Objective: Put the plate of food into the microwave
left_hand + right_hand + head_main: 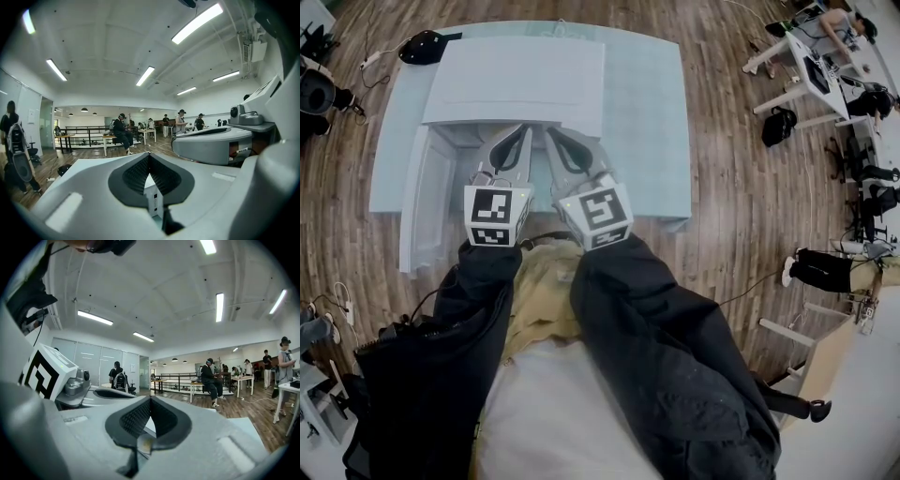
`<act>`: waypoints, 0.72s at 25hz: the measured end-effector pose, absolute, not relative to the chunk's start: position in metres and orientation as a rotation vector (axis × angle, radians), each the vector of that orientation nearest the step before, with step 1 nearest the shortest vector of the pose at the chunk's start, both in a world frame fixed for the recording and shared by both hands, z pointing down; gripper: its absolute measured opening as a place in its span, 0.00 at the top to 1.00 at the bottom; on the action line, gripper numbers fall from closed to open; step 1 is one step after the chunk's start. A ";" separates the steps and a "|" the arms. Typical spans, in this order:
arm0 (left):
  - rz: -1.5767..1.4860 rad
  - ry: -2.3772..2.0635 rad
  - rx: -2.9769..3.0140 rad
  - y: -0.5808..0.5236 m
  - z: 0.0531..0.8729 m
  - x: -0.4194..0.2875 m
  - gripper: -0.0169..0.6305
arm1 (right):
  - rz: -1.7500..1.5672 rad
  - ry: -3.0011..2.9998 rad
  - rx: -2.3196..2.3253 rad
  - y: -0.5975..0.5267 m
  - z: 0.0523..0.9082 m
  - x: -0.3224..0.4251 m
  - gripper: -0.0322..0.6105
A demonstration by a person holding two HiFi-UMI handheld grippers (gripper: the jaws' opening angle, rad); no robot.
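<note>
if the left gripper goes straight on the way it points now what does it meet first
Most likely the white microwave: the left gripper points at its front. Depth is unclear, so it might pass just over the top.

The microwave [516, 84] is a white box seen from above, square to the table edge, its flat top bare. Its front faces the fingers: the tips of the left fingers [508, 155] and right fingers [574, 155] lie just under its front edge, at the mouth. Its door [427, 202] stands swung wide open, left of the left fingers. Below the right fingers' tips a pale, yellowish round bit [145, 442] shows, too small to tell as the plate
</note>
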State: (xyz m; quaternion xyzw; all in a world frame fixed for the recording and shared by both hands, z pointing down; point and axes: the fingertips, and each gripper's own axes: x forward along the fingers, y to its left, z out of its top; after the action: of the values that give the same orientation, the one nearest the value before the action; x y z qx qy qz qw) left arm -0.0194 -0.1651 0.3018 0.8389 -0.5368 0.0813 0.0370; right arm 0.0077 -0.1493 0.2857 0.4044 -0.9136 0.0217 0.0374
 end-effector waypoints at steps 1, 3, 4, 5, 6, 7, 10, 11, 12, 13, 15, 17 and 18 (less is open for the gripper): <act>0.251 -1.650 2.574 -0.168 0.302 -0.020 0.98 | 0.071 -2.804 1.235 -0.151 0.287 0.007 0.96; 0.251 -1.654 2.568 -0.172 0.303 -0.020 0.98 | 0.066 -2.807 1.220 -0.154 0.288 0.006 0.96; 0.251 -1.655 2.565 -0.174 0.305 -0.021 0.98 | 0.061 -2.807 1.214 -0.155 0.289 0.005 0.96; 0.251 -1.657 2.562 -0.175 0.305 -0.021 0.98 | 0.056 -2.807 1.210 -0.155 0.289 0.005 0.96; 0.251 -1.659 2.559 -0.177 0.306 -0.022 0.98 | 0.051 -2.805 1.209 -0.157 0.289 0.005 0.96; 0.252 -1.659 2.558 -0.178 0.306 -0.022 0.98 | 0.049 -2.804 1.210 -0.158 0.289 0.006 0.96; 0.257 -1.654 2.560 -0.179 0.305 -0.021 0.98 | 0.058 -2.799 1.217 -0.161 0.290 0.007 0.96; 0.259 -1.652 2.561 -0.179 0.305 -0.020 0.98 | 0.063 -2.796 1.220 -0.161 0.290 0.008 0.96; 0.260 -1.649 2.561 -0.178 0.305 -0.020 0.98 | 0.068 -2.795 1.222 -0.160 0.290 0.009 0.96; 0.261 -1.647 2.560 -0.178 0.305 -0.019 0.98 | 0.070 -2.796 1.224 -0.160 0.290 0.009 0.96; 0.265 -1.642 2.560 -0.180 0.307 -0.017 0.98 | 0.066 -2.796 1.230 -0.162 0.289 0.011 0.96; 0.270 -1.634 2.562 -0.181 0.309 -0.015 0.98 | 0.051 -2.787 1.249 -0.164 0.289 0.014 0.96; 0.272 -1.631 2.564 -0.182 0.309 -0.014 0.98 | 0.041 -2.779 1.263 -0.165 0.288 0.016 0.96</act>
State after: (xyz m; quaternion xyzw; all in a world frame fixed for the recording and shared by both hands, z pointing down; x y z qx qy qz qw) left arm -0.0142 -0.1815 0.3089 0.8395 -0.5340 0.0892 0.0455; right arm 0.0161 -0.1649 0.2884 0.4134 -0.9093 0.0135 0.0446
